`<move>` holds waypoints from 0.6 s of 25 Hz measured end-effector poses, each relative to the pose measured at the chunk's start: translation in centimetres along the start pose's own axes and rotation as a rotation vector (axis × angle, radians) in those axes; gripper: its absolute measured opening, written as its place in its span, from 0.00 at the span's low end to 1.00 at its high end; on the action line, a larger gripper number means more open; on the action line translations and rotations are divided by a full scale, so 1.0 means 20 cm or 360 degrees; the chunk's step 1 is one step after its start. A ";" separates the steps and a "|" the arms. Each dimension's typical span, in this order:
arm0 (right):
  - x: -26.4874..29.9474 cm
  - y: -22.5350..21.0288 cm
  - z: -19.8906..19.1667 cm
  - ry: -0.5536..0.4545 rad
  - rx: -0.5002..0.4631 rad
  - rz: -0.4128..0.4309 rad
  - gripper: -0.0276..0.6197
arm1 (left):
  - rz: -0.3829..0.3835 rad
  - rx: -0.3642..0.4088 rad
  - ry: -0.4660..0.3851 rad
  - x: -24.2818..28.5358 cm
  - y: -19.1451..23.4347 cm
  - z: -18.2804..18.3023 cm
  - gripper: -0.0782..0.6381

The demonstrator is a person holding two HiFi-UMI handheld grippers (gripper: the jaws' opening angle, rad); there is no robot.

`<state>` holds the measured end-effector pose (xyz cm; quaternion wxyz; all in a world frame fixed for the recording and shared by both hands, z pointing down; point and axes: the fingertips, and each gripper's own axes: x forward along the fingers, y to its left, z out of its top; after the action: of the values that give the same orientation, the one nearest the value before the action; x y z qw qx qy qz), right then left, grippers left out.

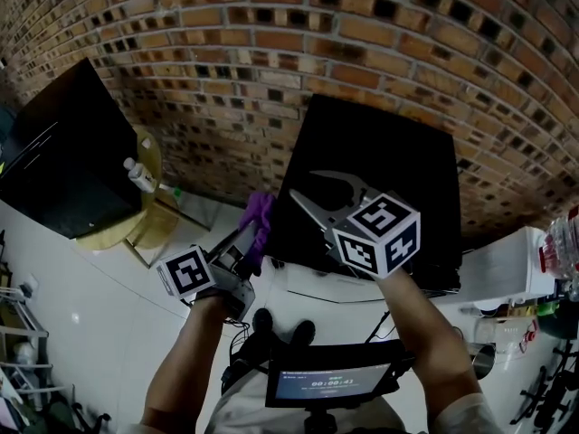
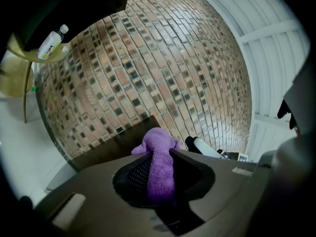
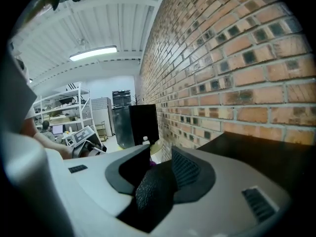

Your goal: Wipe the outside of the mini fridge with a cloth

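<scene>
Nearest the lens sat a small screen (image 1: 330,382) between both forearms; beyond it, the left gripper (image 1: 251,235), jaws nearly closed, pinched the purple cloth (image 1: 259,213), which bulged past their tips; the right gripper (image 1: 304,184), jaws well apart, held nothing; the mini fridge (image 1: 389,170) lay just ahead of the left jaws, beneath the right. The cloth looked soft, light, limp, best pinched mid-bunch; fridge door and sides were hidden; cloth-to-fridge contact was uncertain.

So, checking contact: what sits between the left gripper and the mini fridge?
Only the purple cloth, pinched in the left gripper, beside the mini fridge; head view shows it.
</scene>
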<state>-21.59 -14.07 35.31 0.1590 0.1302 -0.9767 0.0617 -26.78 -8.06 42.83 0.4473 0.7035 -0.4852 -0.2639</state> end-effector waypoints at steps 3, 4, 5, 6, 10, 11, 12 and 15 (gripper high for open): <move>0.00 0.00 -0.01 0.0003 -0.0001 -0.0009 0.24 | -0.0038 0.0006 0.0034 0.00 0.00 -0.02 0.21; -0.01 -0.01 -0.01 0.0002 -0.0002 -0.0016 0.24 | -0.0037 -0.0003 0.0044 0.00 0.01 -0.03 0.21; -0.01 -0.01 -0.01 -0.0001 -0.0001 -0.0023 0.24 | -0.0031 -0.0017 0.0055 0.00 0.02 -0.04 0.21; -0.01 -0.01 -0.01 -0.0003 0.0002 -0.0030 0.24 | -0.0026 -0.0028 0.0066 0.00 0.03 -0.05 0.21; -0.01 -0.02 0.00 -0.0008 0.0004 -0.0034 0.24 | -0.0048 -0.0019 0.0112 0.00 0.07 -0.08 0.21; -0.01 -0.02 0.00 -0.0007 0.0004 -0.0035 0.24 | -0.0047 -0.0023 0.0118 0.00 0.09 -0.09 0.21; -0.01 -0.02 0.00 -0.0005 0.0005 -0.0039 0.24 | -0.0047 -0.0021 0.0125 0.01 0.11 -0.10 0.21; -0.01 -0.03 0.00 -0.0003 0.0011 -0.0067 0.24 | -0.0042 -0.0003 0.0145 0.03 0.16 -0.13 0.21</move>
<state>-21.21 -14.53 35.37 0.1587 0.1513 -0.9737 0.0617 -25.92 -7.97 46.82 0.4661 0.7208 -0.4546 -0.2379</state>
